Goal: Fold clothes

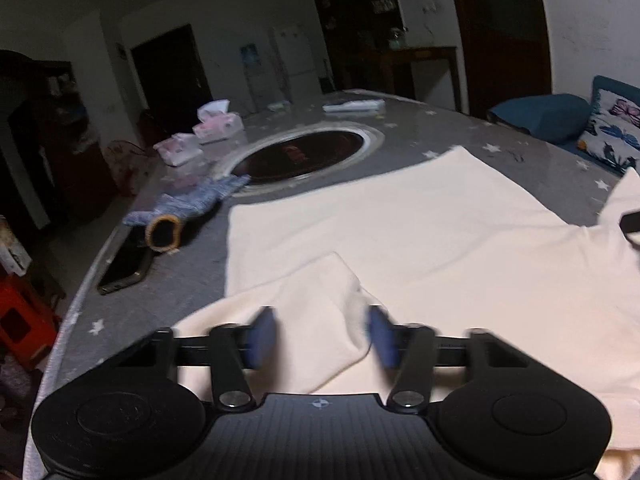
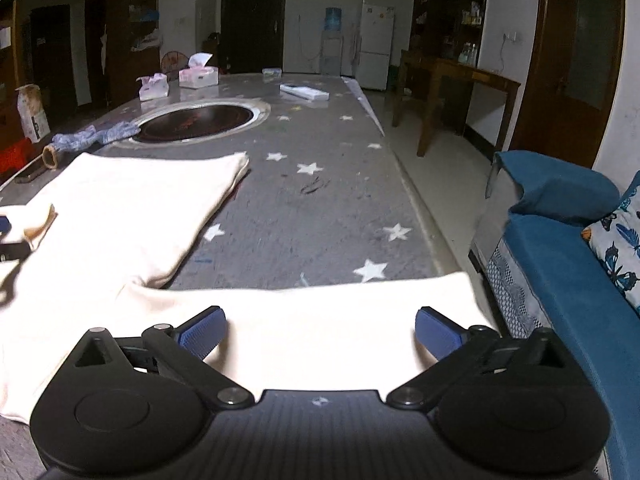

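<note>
No writing is readable. A cream garment (image 2: 132, 204) lies spread on the near end of the star-print table (image 2: 320, 200). The left gripper (image 1: 322, 334) is spread part-way, with a sleeve fold between its pads; the right gripper (image 2: 320, 334) gapes wide over the near sleeve. Two tissue boxes (image 2: 198, 74) with tissues poking out stand far left, beyond a round hotplate (image 2: 200, 122); a blue glove (image 1: 188, 204) and phone (image 1: 126, 268) lie left.

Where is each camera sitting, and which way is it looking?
Left wrist view: sits on the left hand-held gripper, looking along open fingers over the cream shirt toward a glove; only the gripper shows.
Right wrist view: sits on the right hand-held gripper, open over a shirt sleeve, facing down the table to a fridge; only the gripper shows.
Both share the shirt, table and tissue boxes.
</note>
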A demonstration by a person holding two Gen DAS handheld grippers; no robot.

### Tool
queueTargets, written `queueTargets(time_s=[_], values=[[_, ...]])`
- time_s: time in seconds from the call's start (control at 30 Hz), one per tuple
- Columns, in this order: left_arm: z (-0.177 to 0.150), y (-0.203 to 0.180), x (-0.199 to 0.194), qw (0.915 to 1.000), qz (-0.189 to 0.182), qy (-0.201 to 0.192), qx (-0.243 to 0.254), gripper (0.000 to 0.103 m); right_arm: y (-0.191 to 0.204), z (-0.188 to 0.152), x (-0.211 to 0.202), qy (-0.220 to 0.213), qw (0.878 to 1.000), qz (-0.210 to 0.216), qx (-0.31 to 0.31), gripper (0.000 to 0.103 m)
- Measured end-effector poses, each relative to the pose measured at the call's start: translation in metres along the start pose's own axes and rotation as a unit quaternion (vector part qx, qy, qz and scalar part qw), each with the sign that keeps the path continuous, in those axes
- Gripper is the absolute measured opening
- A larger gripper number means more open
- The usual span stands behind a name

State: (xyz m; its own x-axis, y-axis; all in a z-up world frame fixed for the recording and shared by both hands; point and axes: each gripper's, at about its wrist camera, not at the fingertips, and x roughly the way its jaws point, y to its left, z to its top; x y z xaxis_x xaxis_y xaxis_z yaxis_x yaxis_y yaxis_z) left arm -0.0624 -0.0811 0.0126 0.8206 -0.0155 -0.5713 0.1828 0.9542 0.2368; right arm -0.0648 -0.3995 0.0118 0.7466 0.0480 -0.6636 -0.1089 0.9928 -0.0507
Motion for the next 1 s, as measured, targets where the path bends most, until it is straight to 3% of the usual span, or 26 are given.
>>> queueTargets(time_s=[0.1,0.2,0.27,0.33,0.43,0.6,0.67,0.73,0.83,1.0], values=[[0.000,0.006,-0.001,0.9993,0.035,-0.008,-0.006,0.027,0.000,-0.003,0.002,0.004,1.000,0.004,0.005,0.103],[-0.001,0.019,-0.003,0.9980,0.058,-0.010,-0.025,0.027,-0.001,-0.005,0.004,0.007,1.000,0.008,0.011,0.103],[-0.004,0.025,-0.008,0.9979,0.053,-0.017,-0.035,0.029,-0.002,-0.006,0.005,0.009,1.000,0.010,0.015,0.103],[-0.007,0.027,-0.015,0.9985,0.037,-0.021,-0.033,0.048,-0.002,-0.008,0.006,0.011,1.000,0.013,0.019,0.103],[-0.013,0.020,-0.028,0.9994,0.007,-0.033,-0.008,0.064,-0.002,-0.009,0.006,0.007,1.000,0.014,0.018,0.103],[-0.015,-0.009,-0.024,0.9974,-0.008,-0.029,0.065,0.065,-0.001,-0.011,0.006,-0.003,1.000,0.012,0.017,0.103],[-0.014,-0.014,-0.016,0.9971,-0.011,-0.021,0.072,0.054,-0.001,-0.011,0.006,-0.004,1.000,0.012,0.018,0.103],[-0.012,-0.012,-0.011,0.9979,-0.022,-0.018,0.058,0.032,-0.001,-0.011,0.006,-0.003,1.000,0.011,0.018,0.103],[-0.008,-0.008,-0.004,0.9987,-0.027,-0.012,0.041,0.009,-0.001,-0.011,0.007,-0.004,1.000,0.012,0.017,0.103],[-0.006,0.027,-0.013,0.9989,0.006,-0.032,-0.033,0.004,-0.001,-0.012,0.006,-0.006,1.000,0.013,0.016,0.103]])
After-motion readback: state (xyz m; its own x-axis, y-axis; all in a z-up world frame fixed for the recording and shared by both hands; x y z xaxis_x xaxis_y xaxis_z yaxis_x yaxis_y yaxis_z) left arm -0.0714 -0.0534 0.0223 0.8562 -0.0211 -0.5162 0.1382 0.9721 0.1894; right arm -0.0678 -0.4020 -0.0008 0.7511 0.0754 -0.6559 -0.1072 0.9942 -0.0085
